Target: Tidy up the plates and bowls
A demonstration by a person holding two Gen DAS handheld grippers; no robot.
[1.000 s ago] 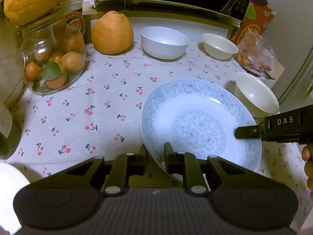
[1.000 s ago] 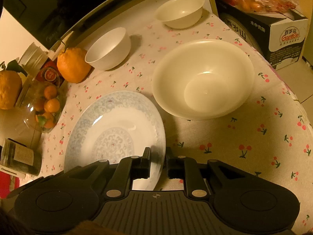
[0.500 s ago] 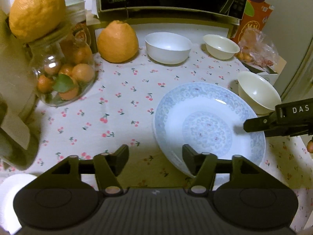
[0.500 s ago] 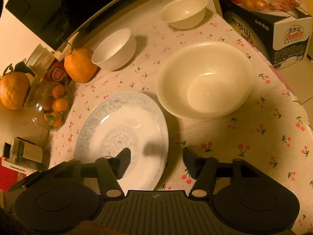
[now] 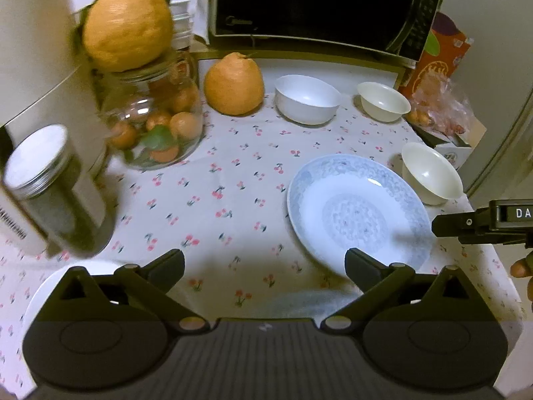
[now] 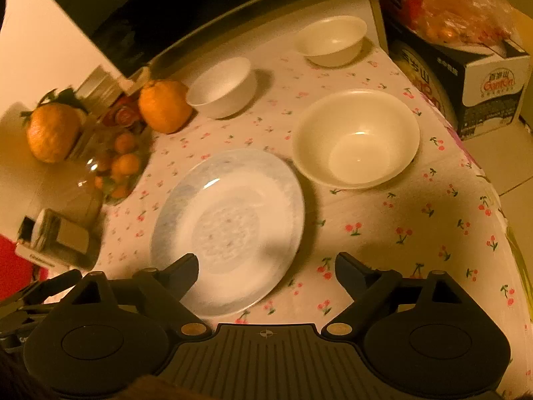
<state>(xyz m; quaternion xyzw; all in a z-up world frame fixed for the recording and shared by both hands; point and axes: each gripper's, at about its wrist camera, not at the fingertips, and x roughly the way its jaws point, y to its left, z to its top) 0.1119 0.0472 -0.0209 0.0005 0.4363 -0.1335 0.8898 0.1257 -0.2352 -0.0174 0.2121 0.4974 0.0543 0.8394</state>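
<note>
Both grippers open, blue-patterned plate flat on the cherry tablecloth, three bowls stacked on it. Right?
Not quite. The three bowls are not stacked on the blue-patterned plate; the plate is bare. The right wrist view shows the large cream bowl, white bowl and small cream bowl standing apart on the cherry tablecloth. The left gripper and right gripper are open.

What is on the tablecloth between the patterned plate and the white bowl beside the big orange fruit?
Nothing: between the patterned plate and the white bowl, only bare cherry-print tablecloth shows, in both wrist views.
</note>
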